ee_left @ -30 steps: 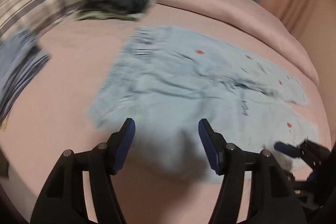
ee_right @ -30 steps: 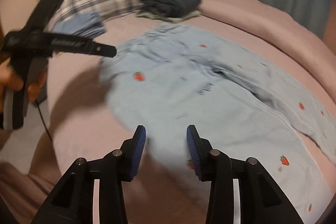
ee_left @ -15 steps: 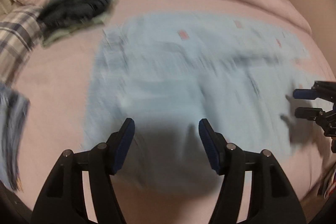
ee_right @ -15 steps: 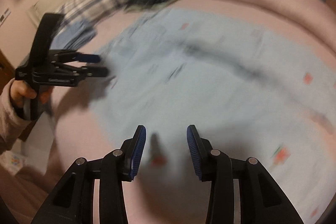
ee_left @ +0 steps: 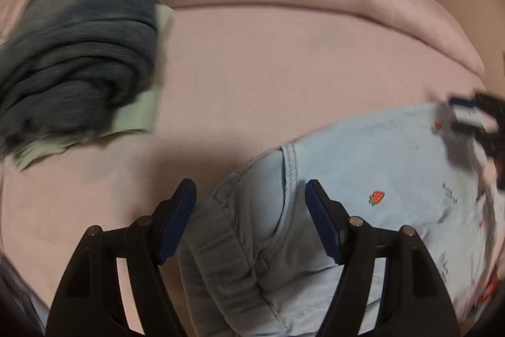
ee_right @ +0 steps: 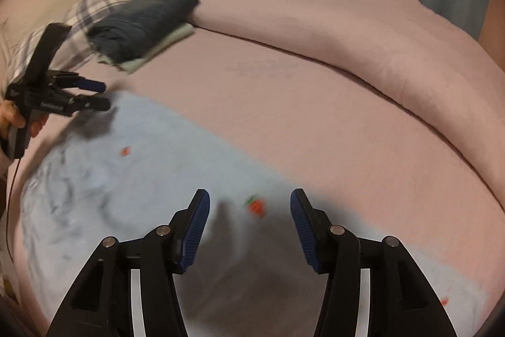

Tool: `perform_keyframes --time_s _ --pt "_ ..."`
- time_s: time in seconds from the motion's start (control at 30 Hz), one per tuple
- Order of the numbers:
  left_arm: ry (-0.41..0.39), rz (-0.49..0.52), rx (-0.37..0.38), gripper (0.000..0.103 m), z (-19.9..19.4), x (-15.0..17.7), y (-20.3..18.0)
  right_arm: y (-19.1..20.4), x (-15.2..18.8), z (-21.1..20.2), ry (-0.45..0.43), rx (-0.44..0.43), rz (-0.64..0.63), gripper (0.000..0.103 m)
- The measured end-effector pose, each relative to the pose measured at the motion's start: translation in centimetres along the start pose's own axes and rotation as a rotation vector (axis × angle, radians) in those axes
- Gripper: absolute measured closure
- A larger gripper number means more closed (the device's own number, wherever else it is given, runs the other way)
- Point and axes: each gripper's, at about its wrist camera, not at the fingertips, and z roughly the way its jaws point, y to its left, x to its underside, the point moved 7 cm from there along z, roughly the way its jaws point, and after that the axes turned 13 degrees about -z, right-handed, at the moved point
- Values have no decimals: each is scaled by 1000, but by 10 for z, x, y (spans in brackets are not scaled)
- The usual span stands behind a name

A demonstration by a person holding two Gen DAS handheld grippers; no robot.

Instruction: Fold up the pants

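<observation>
1. At the right rim of the left wrist view, the right gripper point(ee_left: 470, 116) is blurred and partly cut off; the far leg ends of the pants point(ee_right: 132, 179) run out of frame.
2. Pants: pale blue with small red strawberries, spread flat on the pink bed point(ee_right: 315, 122), waistband point(ee_left: 221, 242) gathered.
3. Left gripper point(ee_left: 251, 204): jaws apart, just opening, hanging over the waistband, no grip.
4. Right gripper: jaws apart, just opening, above the pants, empty.
5. Beyond the pants: folded dark jeans point(ee_right: 145, 21), plaid cloth point(ee_right: 79, 18), rolled pink duvet point(ee_right: 347, 21), curtains.

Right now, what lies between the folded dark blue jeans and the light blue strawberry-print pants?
Only bare pink bedsheet separates jeans and pants, seen in both wrist views.
</observation>
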Motion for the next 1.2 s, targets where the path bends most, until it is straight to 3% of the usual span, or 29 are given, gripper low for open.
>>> perform_keyframes --time_s 0.1,0.2,0.27,0.3,0.37,0.43,0.5,0.63,0.7,0.77,0.87,1.03,1.2 --pt "90 44 31 26 19 2 -1 -20 2 20 84 -31 -16 38" --pt "118 92 45 25 27 -2 -6 -31 13 42 176 -71 -17 38" --pt "131 118 42 36 31 -5 -9 -28 15 47 198 -108 -29 41" --pt "136 133 41 43 30 -4 -10 -24 14 45 195 -111 -55 62" --pt "151 139 67 76 26 -6 -19 -11 9 39 181 -165 -94 93" --pt "139 170 57 79 24 -8 -31 -2 3 33 175 -132 -172 97" --pt "121 186 21 79 28 -7 -36 -3 -5 29 157 -95 -189 97" --pt "93 147 32 74 39 0 -42 -15 11 48 217 -65 -139 97" --pt "105 128 25 73 39 1 -46 -17 10 45 191 -54 -108 97" --pt "94 141 -7 78 36 1 -54 -19 10 38 192 -42 -89 97" --pt "40 188 -64 84 25 5 -72 -9 0 21 177 33 -157 97" --pt "-58 189 -47 88 -26 31 -89 3 -10 -34 94 125 -203 97" --pt "-162 266 -88 90 -92 62 -83 38 -2 -83 32 197 -259 97"
